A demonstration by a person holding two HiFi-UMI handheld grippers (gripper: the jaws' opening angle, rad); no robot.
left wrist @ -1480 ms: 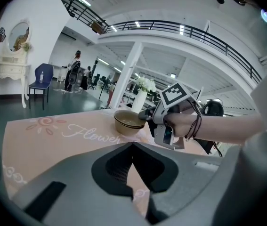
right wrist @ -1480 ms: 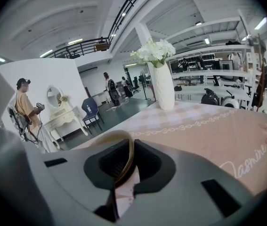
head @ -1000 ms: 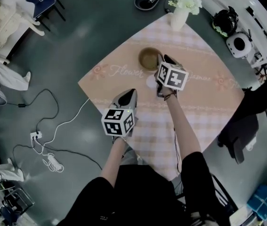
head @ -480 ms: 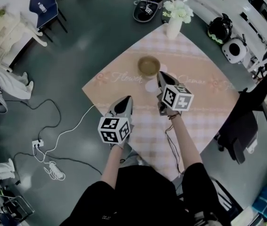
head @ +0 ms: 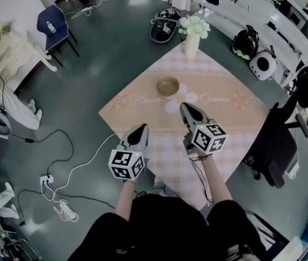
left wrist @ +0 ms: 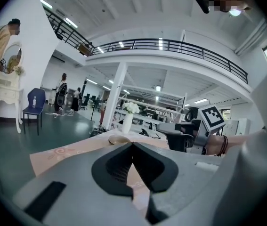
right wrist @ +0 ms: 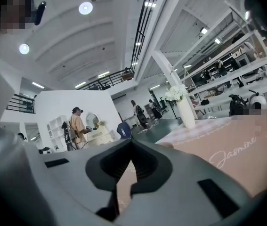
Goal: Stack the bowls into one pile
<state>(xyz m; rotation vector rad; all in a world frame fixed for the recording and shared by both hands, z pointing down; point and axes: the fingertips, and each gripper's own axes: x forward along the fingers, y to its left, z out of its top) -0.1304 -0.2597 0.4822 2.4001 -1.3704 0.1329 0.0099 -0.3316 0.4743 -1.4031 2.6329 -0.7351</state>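
Observation:
One tan pile of bowls [head: 168, 86] stands on the pink checked tablecloth [head: 230, 118], towards the far side. It shows low and small in the left gripper view as the bowl pile [left wrist: 119, 139]. My left gripper [head: 141, 126] hovers over the near left edge of the table, shut and empty, well short of the bowls. My right gripper [head: 183, 105] floats a little nearer the pile, to its near right, also shut on nothing. In each gripper view the jaws meet at the tip: left gripper [left wrist: 133, 144], right gripper [right wrist: 132, 140].
A white vase of white flowers [head: 190, 39] stands at the table's far corner, behind the bowls. A black office chair [head: 276, 145] sits by the right edge. Cables and a power strip [head: 46, 179] lie on the floor at the left.
Both grippers have drawn back from the bowls towards the person and risen. The right gripper, open beside the pile before, is now shut and empty.

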